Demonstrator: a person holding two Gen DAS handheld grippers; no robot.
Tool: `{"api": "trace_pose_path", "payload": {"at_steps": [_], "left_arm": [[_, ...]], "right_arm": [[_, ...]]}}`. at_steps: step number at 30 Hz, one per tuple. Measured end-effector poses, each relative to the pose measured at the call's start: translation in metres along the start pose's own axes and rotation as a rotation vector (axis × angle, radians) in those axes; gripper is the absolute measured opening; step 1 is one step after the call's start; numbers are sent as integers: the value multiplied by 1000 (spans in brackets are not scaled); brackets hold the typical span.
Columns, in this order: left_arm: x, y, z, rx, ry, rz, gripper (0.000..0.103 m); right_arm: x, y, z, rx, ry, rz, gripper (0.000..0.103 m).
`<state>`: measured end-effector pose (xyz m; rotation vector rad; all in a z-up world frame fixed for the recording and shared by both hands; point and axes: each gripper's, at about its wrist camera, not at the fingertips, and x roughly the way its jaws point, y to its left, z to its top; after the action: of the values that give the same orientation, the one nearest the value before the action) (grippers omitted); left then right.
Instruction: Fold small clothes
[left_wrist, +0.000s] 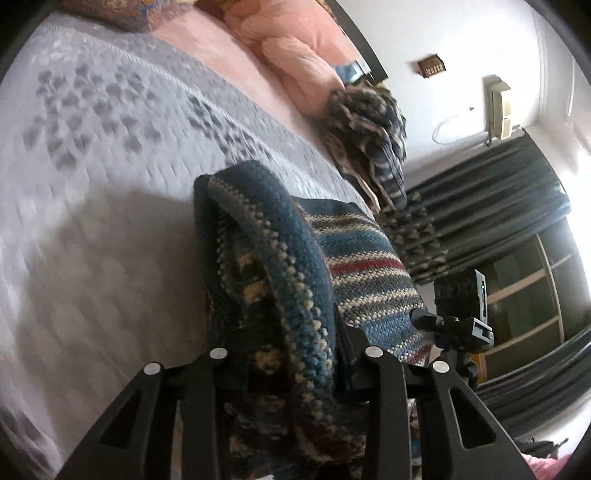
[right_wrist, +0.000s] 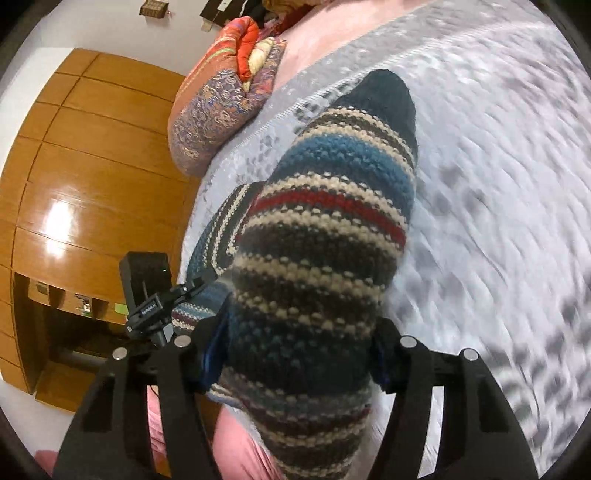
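A small striped knit garment (left_wrist: 354, 273) in blue, cream, grey and red hangs between both grippers above a grey patterned bedspread (left_wrist: 92, 155). My left gripper (left_wrist: 291, 354) is shut on a bunched edge of it, the knit filling the gap between the fingers. In the right wrist view the same knit garment (right_wrist: 325, 221) drapes over and through my right gripper (right_wrist: 295, 354), which is shut on it. The fingertips of both grippers are hidden by the fabric.
A second knit piece (left_wrist: 373, 129) lies further up the bed beside pink bedding (left_wrist: 295, 48). A folded colourful quilt (right_wrist: 225, 96) sits at the bed's edge near a wooden wardrobe (right_wrist: 85, 177). A small camera on a tripod (left_wrist: 461, 306) stands beside the bed. Dark curtains (left_wrist: 498, 214) hang behind.
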<state>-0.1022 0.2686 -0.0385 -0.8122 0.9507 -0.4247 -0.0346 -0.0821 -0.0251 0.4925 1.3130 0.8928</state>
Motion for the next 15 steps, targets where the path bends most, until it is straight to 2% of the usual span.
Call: {"api": "trace_pose_path", "payload": {"at_steps": [5,7,10,14,15], "left_arm": [[9,-5,-35,-16,17,-12,32],[13,-2,-45,-14,24,25,32],[20,6,-53,-5,35,91,31],[26,20,-54,-32,32,116,32],[27,19,-54,-31,33,129,36]], "right_arm": [[-17,-23,-44,12,-5,-28,61],[-15,-32,-54,17,-5,-49,61],[-1,-43,-61,15,4,-128,61],[13,-59,-70,43,-6,-160,68],[12,-59,-72,50,-11,-157,69]]}}
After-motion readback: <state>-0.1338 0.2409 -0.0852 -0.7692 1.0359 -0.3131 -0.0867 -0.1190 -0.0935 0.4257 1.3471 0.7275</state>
